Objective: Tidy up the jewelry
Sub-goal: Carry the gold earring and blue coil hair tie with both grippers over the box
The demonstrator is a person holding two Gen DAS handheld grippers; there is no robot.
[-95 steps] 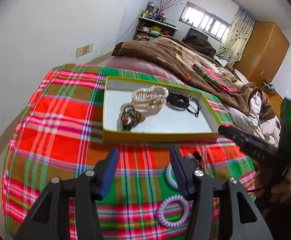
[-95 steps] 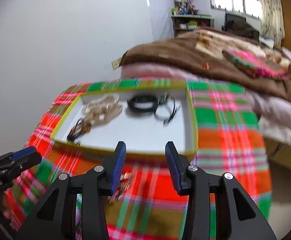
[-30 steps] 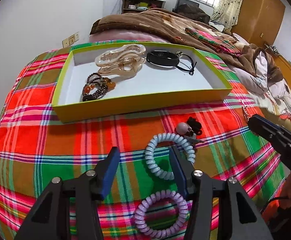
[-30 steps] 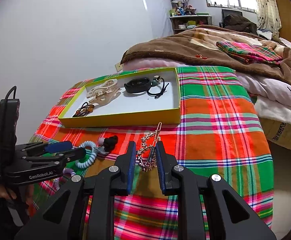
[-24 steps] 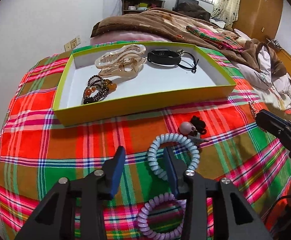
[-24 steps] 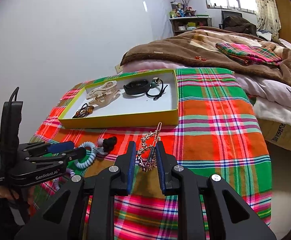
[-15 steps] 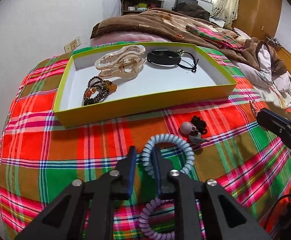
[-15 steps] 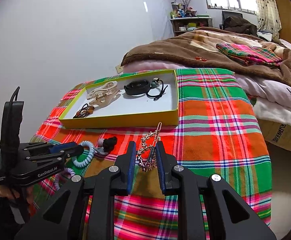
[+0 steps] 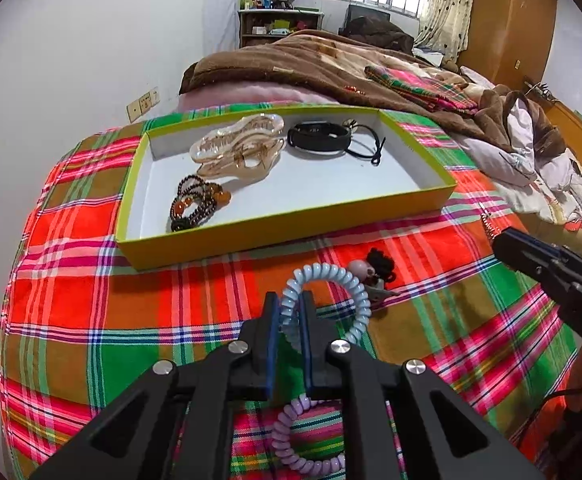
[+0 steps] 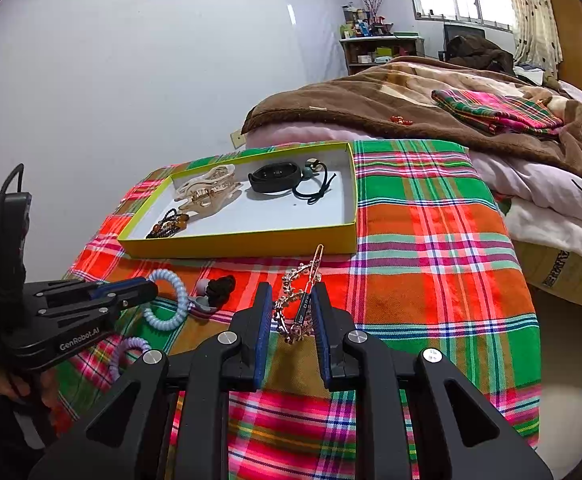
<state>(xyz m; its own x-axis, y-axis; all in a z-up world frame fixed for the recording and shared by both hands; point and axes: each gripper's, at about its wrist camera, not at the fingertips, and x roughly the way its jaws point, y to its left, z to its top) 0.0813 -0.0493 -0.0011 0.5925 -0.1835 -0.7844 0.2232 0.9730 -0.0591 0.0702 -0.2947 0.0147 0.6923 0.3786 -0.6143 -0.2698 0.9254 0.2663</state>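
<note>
Closed since before, left hand-held gripper (image 9: 290,316) pinches the ridged pale-blue coil bracelet (image 9: 323,300).

cloth (image 9: 71,296): red/green/orange plaid, pink and blue stripes
tray (image 9: 287,226): yellow-green walls, white floor
coil band in left gripper (image 9: 291,307): pale blue
second coil band (image 9: 291,440): lilac
hair claw (image 9: 239,148): clear amber
beads (image 9: 195,204): brown/orange
wristband (image 9: 318,136): black
blanket (image 10: 391,108): brown

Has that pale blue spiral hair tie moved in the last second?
Yes. The pale blue coil is now raised at its near edge off the plaid cloth, pinched by the left gripper; the yellow tray stayed put.
</note>
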